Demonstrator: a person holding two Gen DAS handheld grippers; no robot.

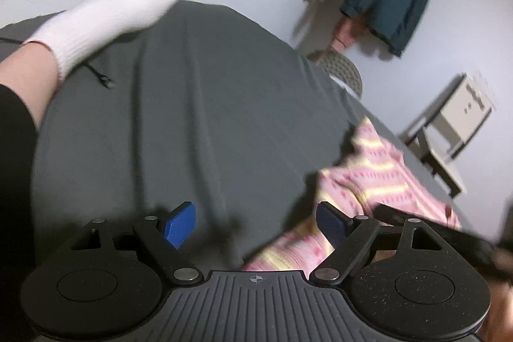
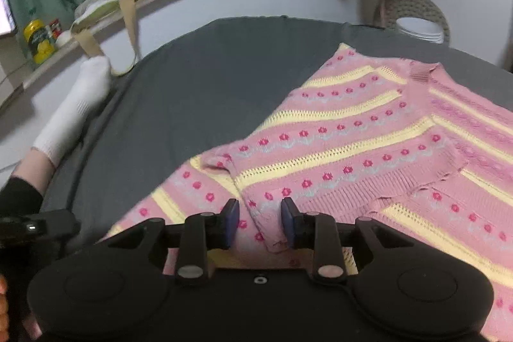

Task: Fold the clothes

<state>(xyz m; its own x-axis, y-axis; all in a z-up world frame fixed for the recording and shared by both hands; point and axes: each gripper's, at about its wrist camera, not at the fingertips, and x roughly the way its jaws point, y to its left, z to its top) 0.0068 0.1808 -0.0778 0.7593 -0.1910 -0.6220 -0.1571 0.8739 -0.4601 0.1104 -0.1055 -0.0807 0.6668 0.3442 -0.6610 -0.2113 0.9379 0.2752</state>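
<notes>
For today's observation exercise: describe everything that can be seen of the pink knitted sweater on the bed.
The sweater is a pink knit with pale yellow openwork stripes, rows of darker pink flower dots above pale scalloped lines, and ribbed pink bands. It lies partly folded on the grey bedsheet, a sleeve laid over the body. A fold of its edge sits between the right gripper's blue pads, which do not visibly press it. Nothing else touches it.

Pink sweater (image 2: 368, 143) w/ yellow stripes (red dots), grey sheet (image 2: 192, 104).
</notes>
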